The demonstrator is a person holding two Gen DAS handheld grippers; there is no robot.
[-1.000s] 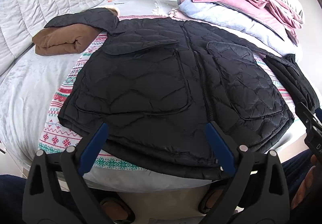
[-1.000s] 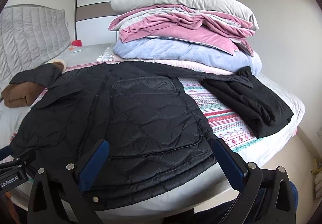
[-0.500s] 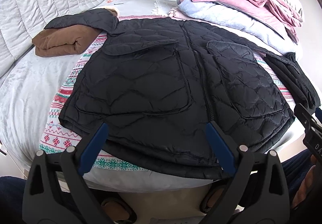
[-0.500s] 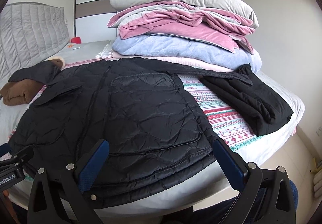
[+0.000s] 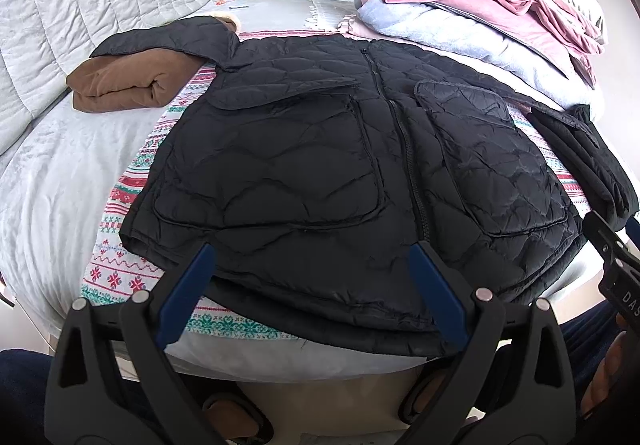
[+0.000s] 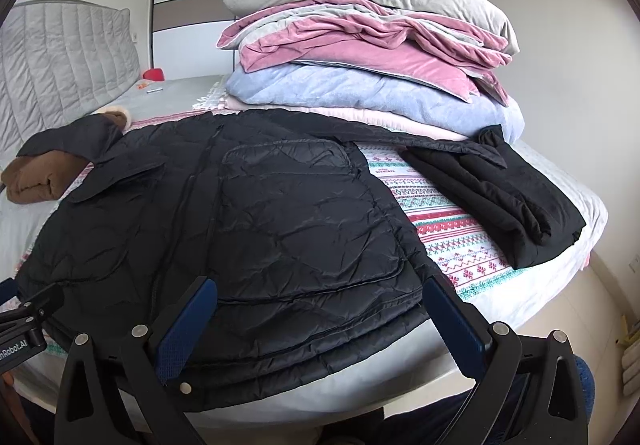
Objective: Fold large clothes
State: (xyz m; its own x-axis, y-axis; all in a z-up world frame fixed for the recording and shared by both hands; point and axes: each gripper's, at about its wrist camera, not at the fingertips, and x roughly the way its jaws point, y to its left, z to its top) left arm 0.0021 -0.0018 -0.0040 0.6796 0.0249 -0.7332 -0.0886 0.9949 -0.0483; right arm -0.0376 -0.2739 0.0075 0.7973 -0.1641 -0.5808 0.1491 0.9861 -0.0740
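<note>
Left wrist view: a folded brown garment (image 5: 124, 85) lies at the far left of the bed (image 5: 56, 173), with one sleeve of the black quilted jacket (image 5: 304, 173) draped over it. The jacket lies spread flat, front up and zipped, on a patterned blanket (image 5: 120, 273), its hem at the near edge of the bed. The left hand-held gripper (image 5: 312, 297) hangs over that hem, fingers apart and empty. To the right, a folded black garment (image 6: 516, 201) sits beside the jacket, and a stack of bedding (image 6: 372, 57) rises behind. The right hand-held gripper (image 6: 320, 321) hangs over the jacket's near right corner, its fingers apart too.
</note>
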